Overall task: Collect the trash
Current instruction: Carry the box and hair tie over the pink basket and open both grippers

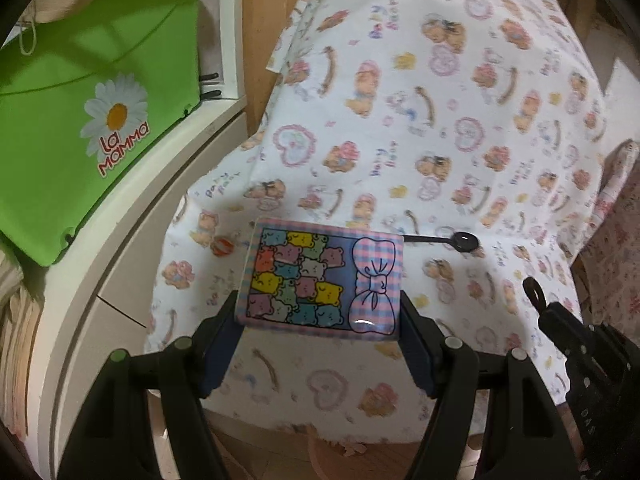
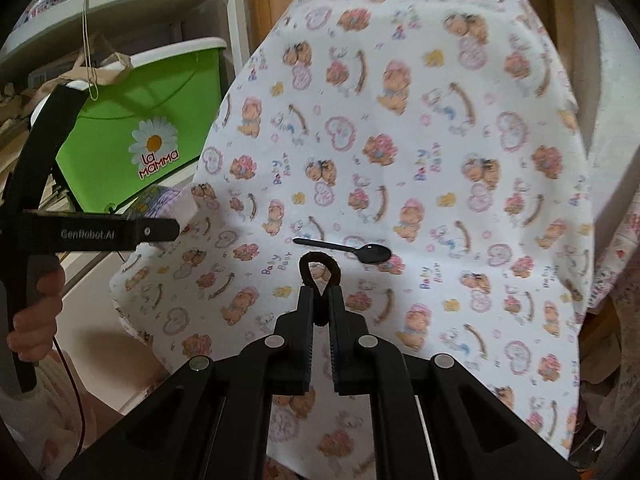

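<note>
My left gripper [image 1: 320,316] is shut on a flat pink-and-blue packet [image 1: 324,278] printed with coloured bears and a bow, held above the bear-print cloth [image 1: 400,120]. My right gripper [image 2: 320,300] is shut on a dark brown loop, like a hair tie [image 2: 320,266]; it also shows in the left wrist view [image 1: 534,290]. A black plastic spoon [image 2: 348,251] lies on the cloth just beyond the loop, also seen in the left wrist view [image 1: 448,240]. A small round orange item [image 1: 222,246] lies on the cloth left of the packet.
A green bin [image 1: 80,120] marked La Mamma stands on a white shelf [image 1: 132,216] to the left, also in the right wrist view [image 2: 152,128]. The left tool and the hand holding it [image 2: 36,312] show at the left. Wooden floor [image 1: 340,460] lies below the cloth's front edge.
</note>
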The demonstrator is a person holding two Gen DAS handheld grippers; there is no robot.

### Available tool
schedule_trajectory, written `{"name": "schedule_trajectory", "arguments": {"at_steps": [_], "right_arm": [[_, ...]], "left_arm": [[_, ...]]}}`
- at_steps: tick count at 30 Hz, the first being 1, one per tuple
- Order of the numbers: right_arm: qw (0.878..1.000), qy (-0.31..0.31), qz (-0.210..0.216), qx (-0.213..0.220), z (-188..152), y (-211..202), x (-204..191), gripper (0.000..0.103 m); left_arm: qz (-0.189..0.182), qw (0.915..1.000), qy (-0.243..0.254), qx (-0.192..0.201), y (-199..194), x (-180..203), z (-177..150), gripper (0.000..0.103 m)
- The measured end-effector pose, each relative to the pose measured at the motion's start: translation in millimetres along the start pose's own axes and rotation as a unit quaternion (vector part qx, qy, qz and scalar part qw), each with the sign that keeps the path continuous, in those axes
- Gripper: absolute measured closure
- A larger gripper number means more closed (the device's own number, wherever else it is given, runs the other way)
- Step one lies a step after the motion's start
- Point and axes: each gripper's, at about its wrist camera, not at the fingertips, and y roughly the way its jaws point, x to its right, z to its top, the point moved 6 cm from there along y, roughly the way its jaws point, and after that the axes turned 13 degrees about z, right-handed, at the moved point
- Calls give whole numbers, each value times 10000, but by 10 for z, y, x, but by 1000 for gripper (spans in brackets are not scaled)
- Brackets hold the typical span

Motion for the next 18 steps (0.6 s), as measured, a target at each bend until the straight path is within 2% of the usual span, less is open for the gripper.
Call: {"name": "schedule_trajectory", "arguments": {"at_steps": [5, 7, 8, 12, 15, 18], "right_arm": [[9999, 71, 90, 115, -14, -345, -98, 95], [9997, -17, 140, 187, -25, -492, -179, 95], [9996, -96, 135, 223, -48, -598, -235, 95], [9995, -118, 154, 239, -180, -793, -364, 95], [9998, -96, 104, 135, -335, -881, -440, 95], [9999, 11, 125, 20, -491, -941, -489, 95]], "left_arm": [[-148, 9998, -26, 134, -272, 61, -273, 33], [-416, 9989, -114, 189, -377, 85, -457, 33], [-427, 9988, -140, 205, -406, 89, -513, 33], [50, 9994, -315, 148, -458, 43, -709, 33], [-202, 9992, -341, -34, -475, 73, -841, 33], [-169, 9998, -100, -20, -544, 162, -980, 33]]}}
